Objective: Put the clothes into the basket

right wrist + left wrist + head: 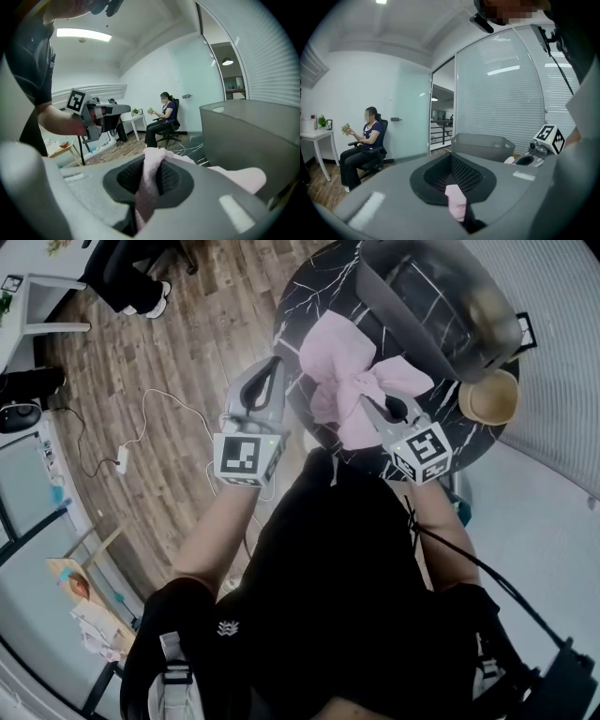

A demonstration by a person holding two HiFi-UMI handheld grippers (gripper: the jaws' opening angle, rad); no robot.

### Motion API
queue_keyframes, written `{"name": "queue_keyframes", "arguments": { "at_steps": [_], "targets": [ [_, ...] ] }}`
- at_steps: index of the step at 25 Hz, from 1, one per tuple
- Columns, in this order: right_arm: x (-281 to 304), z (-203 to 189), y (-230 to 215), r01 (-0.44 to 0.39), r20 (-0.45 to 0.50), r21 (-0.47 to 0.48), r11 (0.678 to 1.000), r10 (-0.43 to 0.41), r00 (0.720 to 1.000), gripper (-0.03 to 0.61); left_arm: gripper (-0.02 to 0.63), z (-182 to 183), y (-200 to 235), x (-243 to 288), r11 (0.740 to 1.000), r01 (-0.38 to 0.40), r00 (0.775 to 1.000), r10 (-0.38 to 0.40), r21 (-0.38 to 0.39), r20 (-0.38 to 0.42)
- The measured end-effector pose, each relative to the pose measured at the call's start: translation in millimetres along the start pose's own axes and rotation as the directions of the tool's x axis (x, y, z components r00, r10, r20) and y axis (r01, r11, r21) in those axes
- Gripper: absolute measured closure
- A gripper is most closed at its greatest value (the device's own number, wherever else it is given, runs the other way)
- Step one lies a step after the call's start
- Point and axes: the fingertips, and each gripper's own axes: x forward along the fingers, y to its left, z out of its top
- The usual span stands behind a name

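A pink garment (347, 371) lies bunched on the round black marble table (305, 292), in front of the grey basket (441, 306) at the table's far right. My left gripper (275, 365) reaches the garment's left edge; in the left gripper view a small pink fold (456, 202) is pinched between its jaws. My right gripper (371, 407) sits on the garment's near side. In the right gripper view a thick strip of the pink cloth (149, 180) runs up between its jaws, which are closed on it. The basket (248, 136) stands close by on the right.
A tan round bowl (489, 397) rests on the table beside the basket. A white cable and power strip (122, 460) lie on the wooden floor at the left. A person sits in an office chair (363, 147) across the room, near a white side table (316, 140).
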Motion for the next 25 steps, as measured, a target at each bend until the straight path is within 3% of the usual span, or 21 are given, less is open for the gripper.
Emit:
{"name": "queue_keyframes", "arguments": {
  "at_steps": [21,25],
  "targets": [
    [-44,123,18,0.077,0.165,-0.108,0.991,-0.058,0.985,0.540,0.607,63,-16,-23,0.999,0.046,0.994,-0.047,0.020,0.103],
    [-61,147,10,0.097,0.209,-0.092,0.991,-0.076,0.975,0.540,0.607,81,-23,-22,0.998,0.059,0.989,-0.062,0.021,0.133]
  ]
}}
